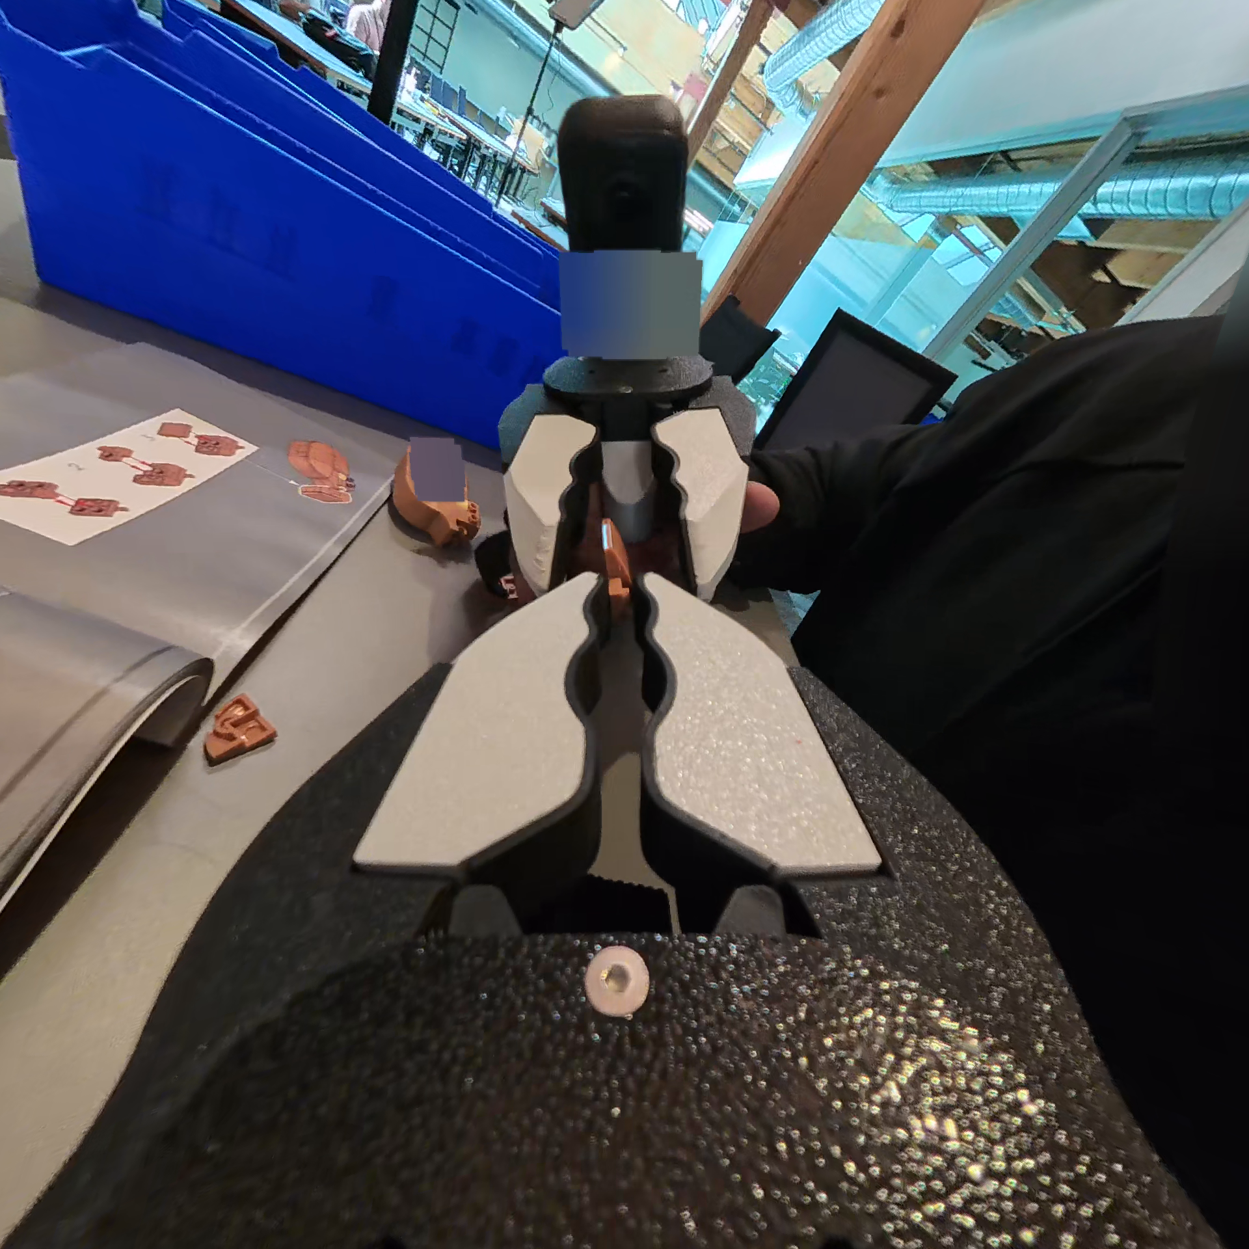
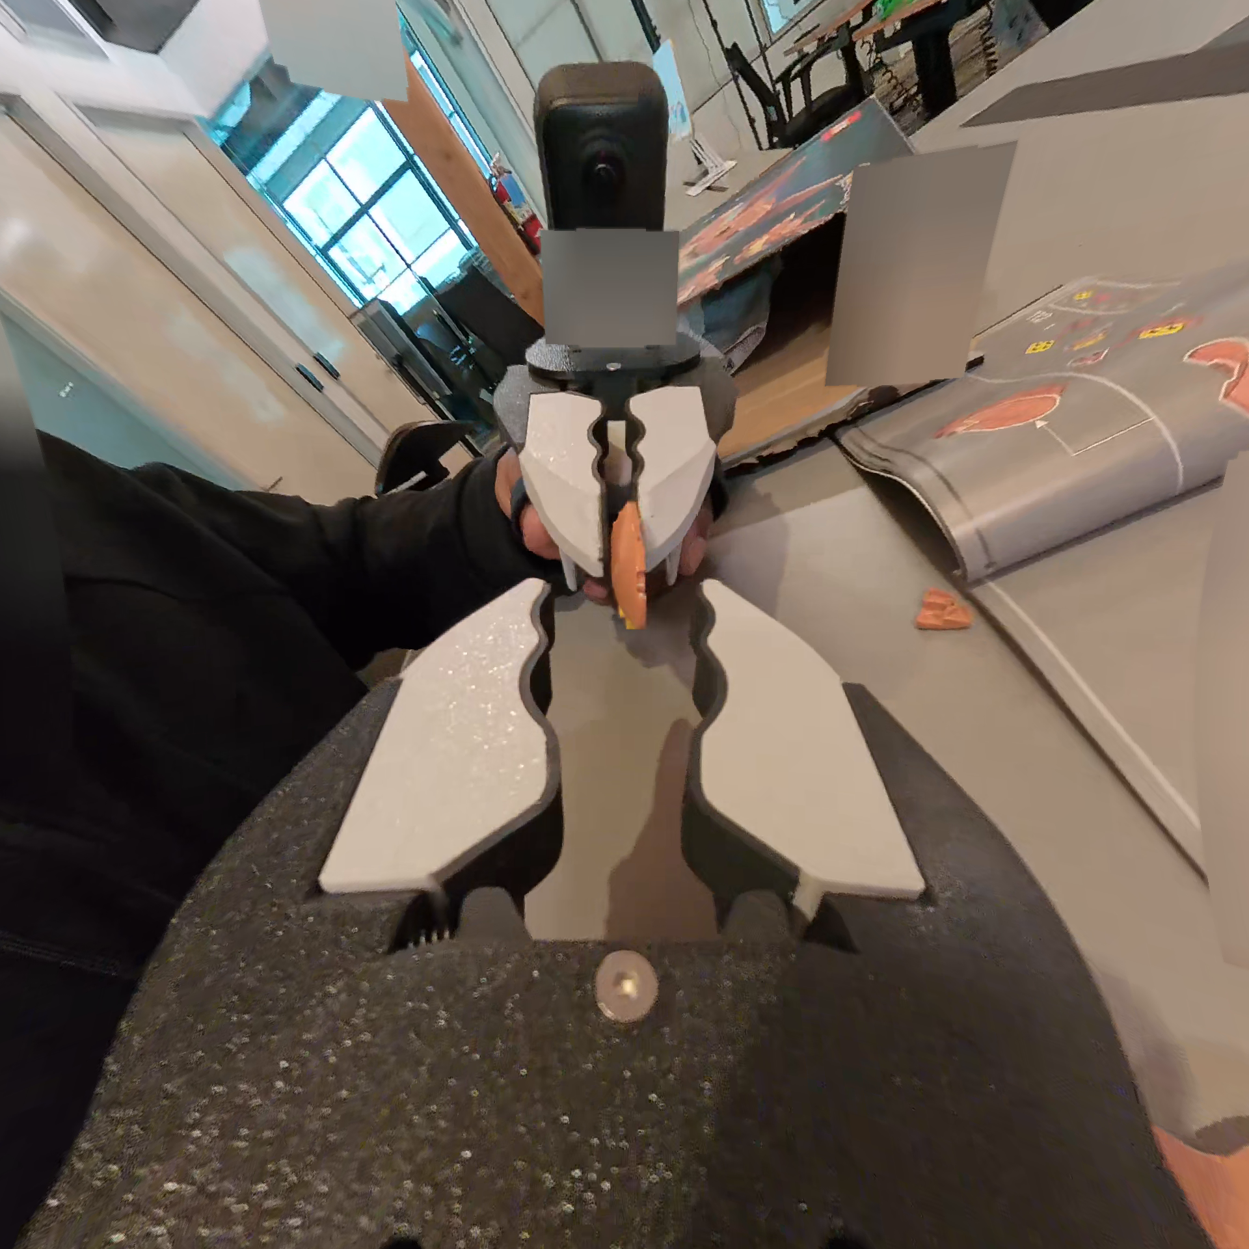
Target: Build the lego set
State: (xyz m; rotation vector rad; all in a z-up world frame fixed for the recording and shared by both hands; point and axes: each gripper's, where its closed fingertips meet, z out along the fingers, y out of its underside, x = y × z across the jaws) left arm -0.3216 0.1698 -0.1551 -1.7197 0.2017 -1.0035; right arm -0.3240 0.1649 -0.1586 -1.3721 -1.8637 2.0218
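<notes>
Left gripper (image 1: 616, 595), frame middle, clamped narrow on brown lego piece (image 1: 615, 564). Right gripper (image 2: 625, 601) spread wide, empty, facing it. Best close right slowly around piece edge, keep both level, push straight. Spare brown piece (image 1: 240, 728) lower left on table.

Open-plan workshop: exposed ducts (image 1: 1000, 196), timber beams (image 1: 831, 155), worktables (image 2: 872, 27).

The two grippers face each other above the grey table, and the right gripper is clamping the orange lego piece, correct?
No, the left gripper clamps the orange lego piece; the right gripper stands open, as the right wrist view shows. The rest holds.
</notes>
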